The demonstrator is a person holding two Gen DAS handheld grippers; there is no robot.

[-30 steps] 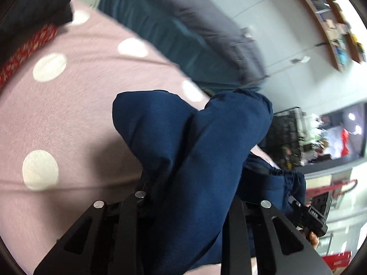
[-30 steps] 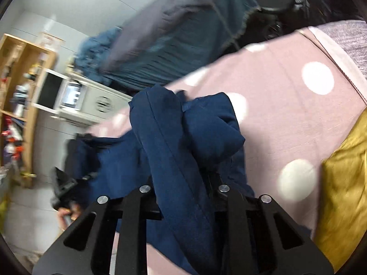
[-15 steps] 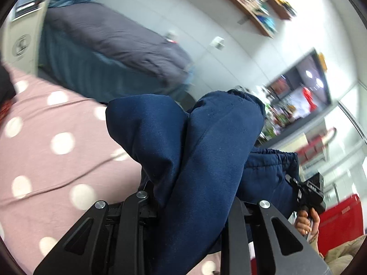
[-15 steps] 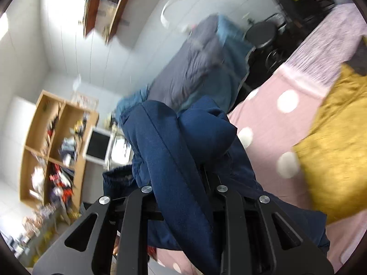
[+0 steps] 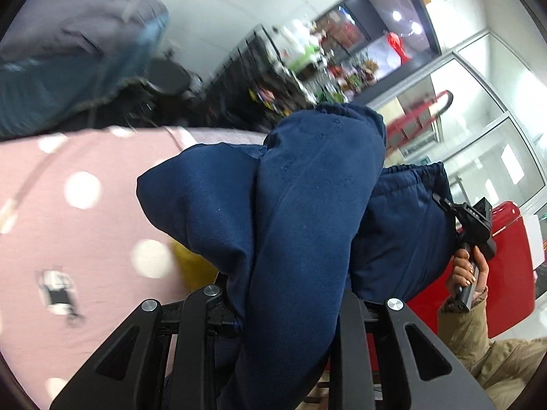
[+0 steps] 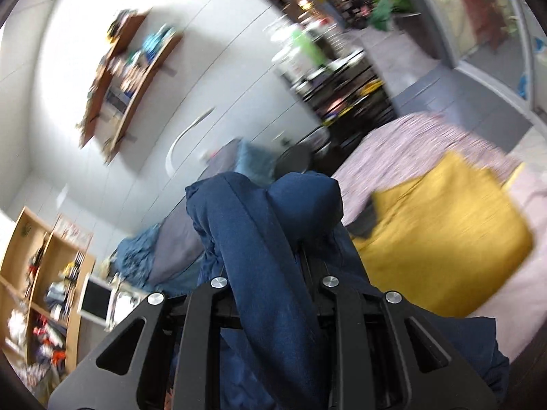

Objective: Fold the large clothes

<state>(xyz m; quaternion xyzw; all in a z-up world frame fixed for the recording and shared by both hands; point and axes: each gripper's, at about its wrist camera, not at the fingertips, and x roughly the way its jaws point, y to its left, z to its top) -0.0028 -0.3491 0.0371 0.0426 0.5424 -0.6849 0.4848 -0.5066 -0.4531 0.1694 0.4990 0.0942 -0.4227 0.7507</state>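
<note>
We see the left gripper (image 5: 277,294) clamped on a thick bunch of the navy garment (image 5: 307,205); the fabric fills the gap between its jaws and bulges up over them in two rounded folds. From that bunch the cloth runs rightward in the left wrist view to an elastic gathered edge (image 5: 420,167) near the right gripper (image 5: 475,225), whose handle a hand (image 5: 466,270) in a tan sleeve (image 5: 478,335) holds. So the garment's long axis lies between the two grippers, and it hangs above the bed (image 5: 85,225) rather than resting on it.

In the right wrist view we note the right gripper (image 6: 271,287) likewise clamped on a fold of the garment (image 6: 259,239), with a flat seam band running straight up from between the jaws and a rounded lump beside it. More cloth trails down to the lower right of that frame.

Behind the cloth: pink dotted bedcover, a yellow cloth (image 6: 441,242) on the bed to the right, a second bed (image 5: 68,54) with grey and teal covers, wall shelves (image 6: 123,78).

Against a second ago: both views showed mostly bedcover close under the garment; now they show far more wall, shelving and room beyond the bed. The grip on each side looks unchanged, same folds between the jaws. Both frames are motion-blurred in the background.
</note>
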